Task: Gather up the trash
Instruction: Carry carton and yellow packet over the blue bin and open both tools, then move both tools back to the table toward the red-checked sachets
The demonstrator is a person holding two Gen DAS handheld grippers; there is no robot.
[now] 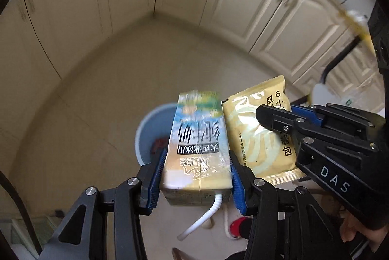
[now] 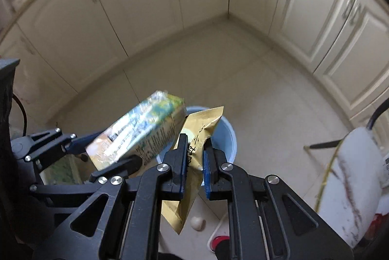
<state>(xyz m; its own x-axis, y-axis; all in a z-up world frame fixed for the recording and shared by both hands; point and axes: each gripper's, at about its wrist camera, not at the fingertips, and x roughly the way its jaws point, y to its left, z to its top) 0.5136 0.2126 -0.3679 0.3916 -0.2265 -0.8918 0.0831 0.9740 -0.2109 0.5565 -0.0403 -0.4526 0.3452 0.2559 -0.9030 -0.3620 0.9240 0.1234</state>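
While both grippers are hovering above bin (image 1: pixel 155 136), left gripper (image 1: pixel 197 177) is clamping carton (image 1: pixel 197 145), right gripper (image 2: pixel 195 158) is pinching sachet (image 2: pixel 201 128). Bin is already holding some dark trash. Release of both is remaining.

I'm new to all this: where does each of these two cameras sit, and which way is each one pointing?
Left wrist view: sits on the left gripper, looking forward and down along its blue-padded fingers at the milk carton they clamp, above the blue bin; the right gripper enters from the right.
Right wrist view: sits on the right gripper, looking down along its fingers at the gold sachet they pinch; the left gripper enters from the left.
Shared: carton, sachet, bin, cream cabinets, tiled floor.
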